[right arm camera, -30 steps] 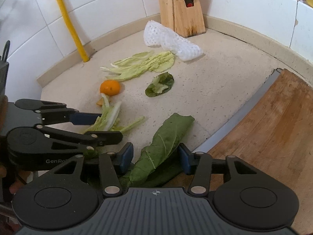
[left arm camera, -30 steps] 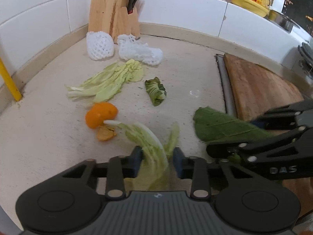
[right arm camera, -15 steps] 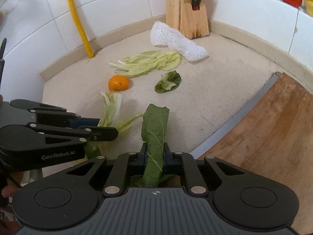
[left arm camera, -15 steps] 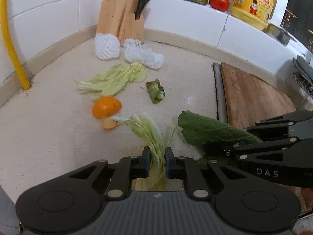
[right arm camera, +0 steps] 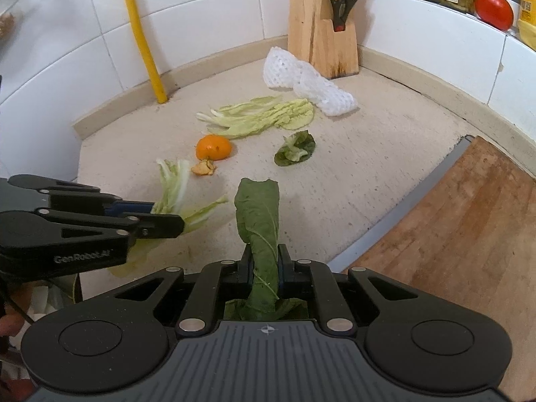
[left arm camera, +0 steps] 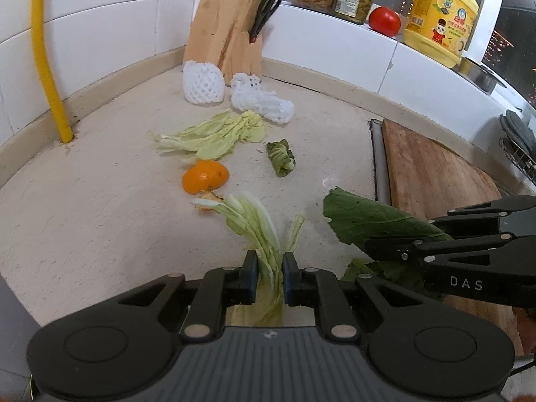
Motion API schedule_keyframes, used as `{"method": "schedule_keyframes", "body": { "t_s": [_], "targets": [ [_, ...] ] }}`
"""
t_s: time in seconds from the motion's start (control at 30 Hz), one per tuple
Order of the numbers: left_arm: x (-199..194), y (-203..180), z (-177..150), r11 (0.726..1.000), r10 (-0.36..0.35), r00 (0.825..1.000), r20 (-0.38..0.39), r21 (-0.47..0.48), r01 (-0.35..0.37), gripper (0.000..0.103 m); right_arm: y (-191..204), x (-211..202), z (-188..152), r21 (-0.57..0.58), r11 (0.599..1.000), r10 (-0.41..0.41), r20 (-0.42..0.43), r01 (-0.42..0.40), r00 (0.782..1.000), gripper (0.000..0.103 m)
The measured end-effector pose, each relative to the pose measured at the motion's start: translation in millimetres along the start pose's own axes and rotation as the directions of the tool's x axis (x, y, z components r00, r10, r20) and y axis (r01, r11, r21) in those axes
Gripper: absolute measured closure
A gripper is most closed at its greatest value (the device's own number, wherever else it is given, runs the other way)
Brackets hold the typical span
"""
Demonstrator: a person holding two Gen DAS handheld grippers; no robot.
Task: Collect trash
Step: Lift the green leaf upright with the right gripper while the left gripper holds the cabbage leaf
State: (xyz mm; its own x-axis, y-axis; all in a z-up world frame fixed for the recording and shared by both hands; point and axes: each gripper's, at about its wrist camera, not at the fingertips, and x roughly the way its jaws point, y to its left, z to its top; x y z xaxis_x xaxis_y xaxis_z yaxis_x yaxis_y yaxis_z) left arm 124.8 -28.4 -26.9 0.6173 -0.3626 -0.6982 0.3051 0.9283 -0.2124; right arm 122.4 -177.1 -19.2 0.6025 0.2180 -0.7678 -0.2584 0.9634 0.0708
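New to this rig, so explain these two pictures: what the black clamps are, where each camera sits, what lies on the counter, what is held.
No robot: a person holds one clamp-like gripper per hand, each with a camera looking along its fingers. The left view shows the left gripper shut on pale cabbage; the right view shows the right gripper shut on a dark leaf. On the counter lie more cabbage leaves, an orange, peel, a small leaf and foam nets.

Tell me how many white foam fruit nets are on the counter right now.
2. One foam net stands rounded just in front of the knife block; the other foam net lies flattened beside it, nearer the pale cabbage leaves. None seems hidden.
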Motion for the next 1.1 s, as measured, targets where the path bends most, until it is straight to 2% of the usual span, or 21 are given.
{"method": "schedule_keyframes", "body": {
  "t_s": [0.7,1.1],
  "targets": [
    [-29.7,9.2,-4.7,0.999,-0.006,0.997,0.073,-0.051,0.010,0.092,3.9,-24.9,3.4,0.035,0.999,-0.020,0.077,0.018,0.997,0.087],
    [-46.1,10.4,-5.7,0.998,-0.018,0.994,0.111,-0.054,0.024,0.092,-3.3,-49.4,15.1,0.063,0.998,-0.034,0.162,0.024,0.986,0.087]
  ]
}}
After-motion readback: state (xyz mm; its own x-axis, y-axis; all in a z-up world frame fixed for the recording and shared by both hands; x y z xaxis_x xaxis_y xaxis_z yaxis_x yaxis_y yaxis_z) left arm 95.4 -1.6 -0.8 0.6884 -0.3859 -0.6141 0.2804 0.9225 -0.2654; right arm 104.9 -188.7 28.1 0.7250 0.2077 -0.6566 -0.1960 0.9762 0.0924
